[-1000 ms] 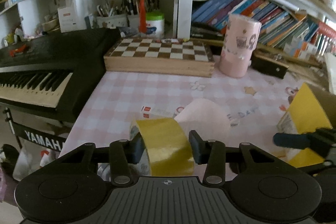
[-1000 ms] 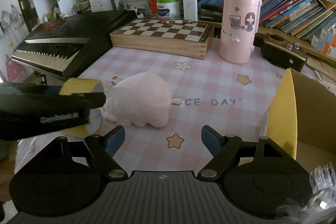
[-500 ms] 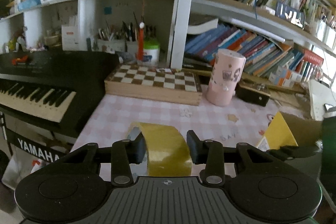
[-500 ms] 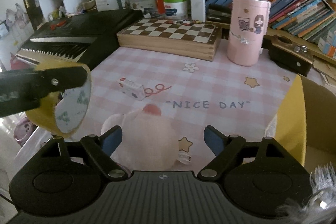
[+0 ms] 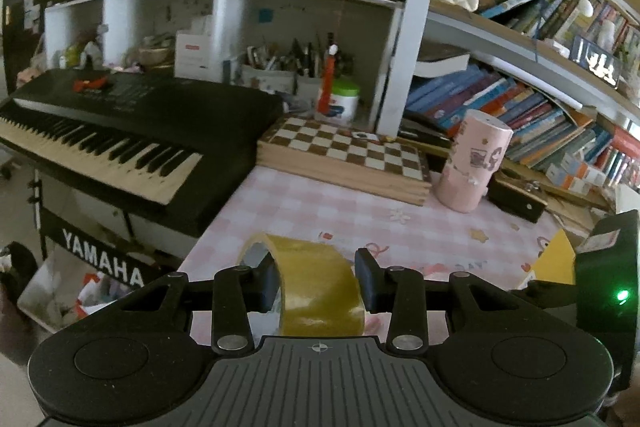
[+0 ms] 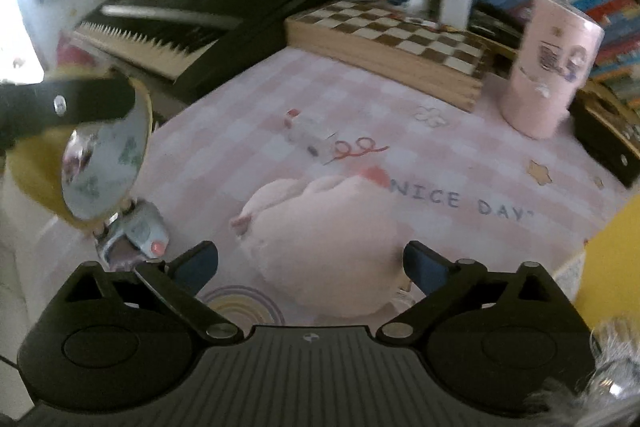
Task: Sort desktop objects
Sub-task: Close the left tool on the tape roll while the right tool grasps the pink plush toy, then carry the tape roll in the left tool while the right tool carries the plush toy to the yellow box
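At the far left you have the black keyboard (image 5: 132, 131) with its glossy keys, its end beside the pink-and-white checked tablecloth (image 5: 320, 211). Your left gripper (image 5: 316, 277) is clamped on the roll of yellow tape (image 5: 316, 283): a wide, smooth band with a dull olive sheen, held on edge above the cloth, a pad pressed to each flat side. From the right wrist view the same roll (image 6: 100, 163) hangs at the left edge, its pale grey inner face turned toward you. Below it lies a small grey gadget with a pink button (image 6: 136, 231), too blurred to name. Further right, a small white box (image 6: 310, 137) lies flat on the cloth. Your right gripper (image 6: 310, 265) has its jaws opening, nearly at full spread, gripping nothing; the soft, rounded pink plush toy (image 6: 320, 239) sits on the cloth between and just beyond the blue fingertips (image 6: 196, 265). Behind stands the wooden chessboard box (image 6: 392, 43), then the smooth pink cylindrical tin (image 6: 552, 67), upright. At the far right is the yellow flap of a cardboard box (image 6: 616, 251).
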Motion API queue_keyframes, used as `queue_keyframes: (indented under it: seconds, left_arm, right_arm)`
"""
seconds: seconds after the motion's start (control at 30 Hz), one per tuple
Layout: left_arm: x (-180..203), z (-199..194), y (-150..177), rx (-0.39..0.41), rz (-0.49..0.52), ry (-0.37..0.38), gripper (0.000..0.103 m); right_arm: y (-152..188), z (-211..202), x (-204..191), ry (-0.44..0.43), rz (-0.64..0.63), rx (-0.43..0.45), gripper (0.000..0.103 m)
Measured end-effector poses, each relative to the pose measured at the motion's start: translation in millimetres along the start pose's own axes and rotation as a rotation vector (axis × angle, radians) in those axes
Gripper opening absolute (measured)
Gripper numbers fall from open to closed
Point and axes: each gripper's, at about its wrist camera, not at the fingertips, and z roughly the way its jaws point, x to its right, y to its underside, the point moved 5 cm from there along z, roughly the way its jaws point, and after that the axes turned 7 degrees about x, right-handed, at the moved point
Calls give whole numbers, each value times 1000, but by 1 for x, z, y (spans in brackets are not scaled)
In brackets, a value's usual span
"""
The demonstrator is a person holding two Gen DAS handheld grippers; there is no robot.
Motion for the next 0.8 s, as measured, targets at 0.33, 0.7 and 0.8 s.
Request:
queue_keyframes:
  seconds: [0.33, 0.7, 0.8]
  left_arm:
    - [-9, -7, 4, 1, -18, -28, 38]
    - [-1, -22, 17, -12, 0, 54, 38]
    - [0, -25, 20, -20, 1, 95, 38]
  right_arm:
    - [3, 26, 7, 58, 34, 7, 82]
    - [0, -28, 1, 74, 81, 105, 71]
    - [2, -45, -4, 96, 96, 121, 71]
